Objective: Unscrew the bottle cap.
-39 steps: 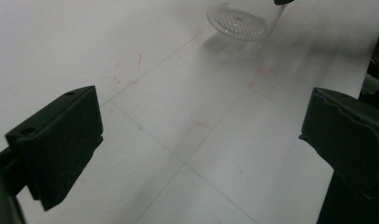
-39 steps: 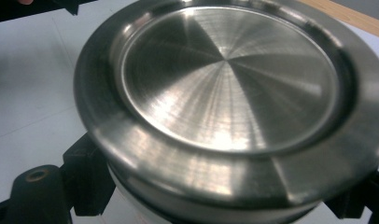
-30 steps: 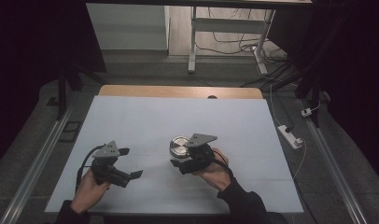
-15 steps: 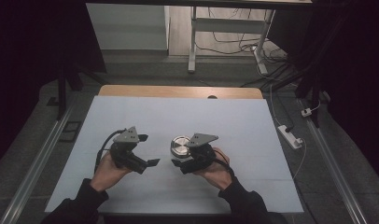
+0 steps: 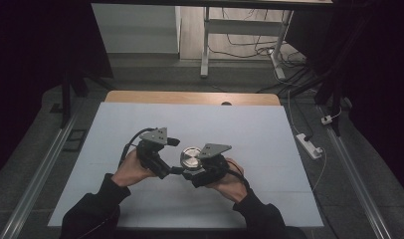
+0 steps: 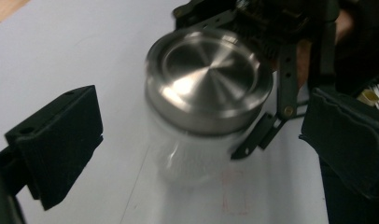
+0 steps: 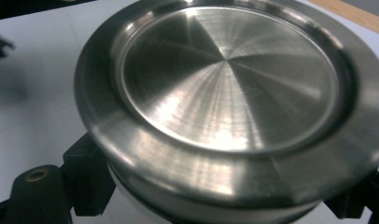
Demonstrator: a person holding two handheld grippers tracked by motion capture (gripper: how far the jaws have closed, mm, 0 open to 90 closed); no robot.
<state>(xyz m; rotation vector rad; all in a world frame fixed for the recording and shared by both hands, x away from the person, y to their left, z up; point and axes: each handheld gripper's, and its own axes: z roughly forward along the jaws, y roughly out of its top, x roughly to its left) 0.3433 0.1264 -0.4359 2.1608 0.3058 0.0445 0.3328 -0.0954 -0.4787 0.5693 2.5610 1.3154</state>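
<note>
A clear jar (image 6: 192, 156) with a brushed steel lid (image 5: 191, 158) stands near the middle of the white table surface (image 5: 250, 129). My right gripper (image 5: 192, 168) is shut on the jar's body just under the lid (image 7: 229, 93), one black finger (image 7: 85, 182) showing at its lower left. From the left comes my left gripper (image 5: 174, 156), open beside the jar. In the left gripper view its fingers (image 6: 61, 135) stand wide on either side of the lid (image 6: 208, 79) without touching it. The right gripper (image 6: 271, 28) shows behind the jar.
The table's wooden far edge (image 5: 190, 97) lies beyond the white surface. A white power strip (image 5: 309, 144) with cables lies on the floor to the right. Metal rails (image 5: 41, 169) run along both sides of the table, and desk legs (image 5: 205, 45) stand farther back.
My left gripper has moved right and slightly up, from the table's front left to the jar's side. The right gripper and the jar have stayed in place.
</note>
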